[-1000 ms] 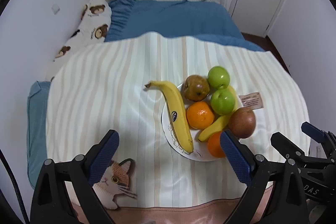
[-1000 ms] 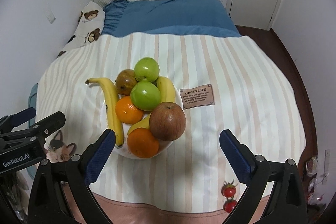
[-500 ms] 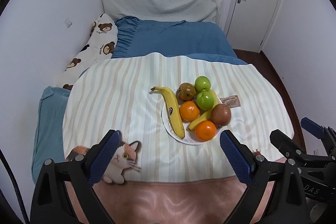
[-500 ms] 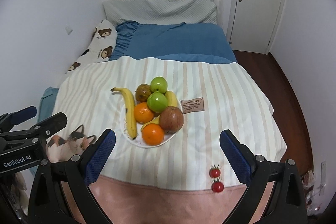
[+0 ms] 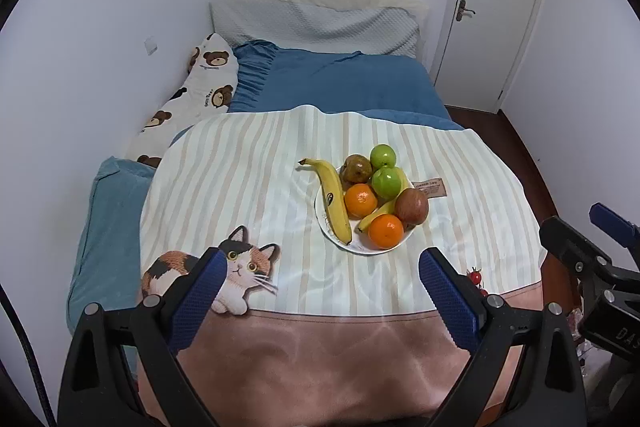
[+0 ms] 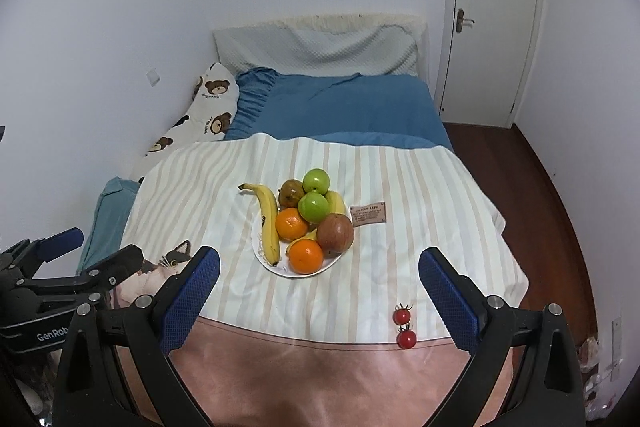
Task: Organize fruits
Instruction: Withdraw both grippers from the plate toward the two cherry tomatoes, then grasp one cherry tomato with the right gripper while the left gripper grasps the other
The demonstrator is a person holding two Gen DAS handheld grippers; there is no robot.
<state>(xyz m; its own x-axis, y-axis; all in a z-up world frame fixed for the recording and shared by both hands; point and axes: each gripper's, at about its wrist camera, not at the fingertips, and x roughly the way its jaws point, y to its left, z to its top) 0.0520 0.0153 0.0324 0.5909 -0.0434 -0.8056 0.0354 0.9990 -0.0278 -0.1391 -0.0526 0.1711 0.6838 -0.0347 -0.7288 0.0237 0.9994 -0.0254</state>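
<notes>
We have drawn both grippers back and up from the bed over the last second: the white plate (image 6: 297, 273) of fruit, which filled the middle of both views a second ago, now sits small and well apart from our fingers, and the whole striped blanket (image 6: 420, 211) down to its pink near edge is in sight. Our left gripper (image 5: 322, 291) is spread wide and holds nothing; our right gripper (image 6: 319, 289) is likewise wide open and empty.

The plate rests near the middle of the blanket, a little toward its right edge in the left wrist view. On it lie a long banana (image 6: 269, 223) along the left rim, a second banana (image 6: 335, 202) tucked under the pile, two green apples (image 6: 315, 181), a brownish pear (image 6: 291, 191), two oranges (image 6: 306, 256) and a red apple (image 6: 335, 233). A small brown label (image 6: 368, 213) is just beside the plate's right side.

The retreat has also uncovered two cherry tomatoes (image 6: 404, 325) lying close together near the blanket's near right corner, well apart from the plate. We judge that the piling of the large fruit is done, and that these two strays are what may be left. They are small, round and on soft cloth, so a pinch could roll or squash them; a gentle approach by the right gripper, which is nearer, seems the safer course.
</notes>
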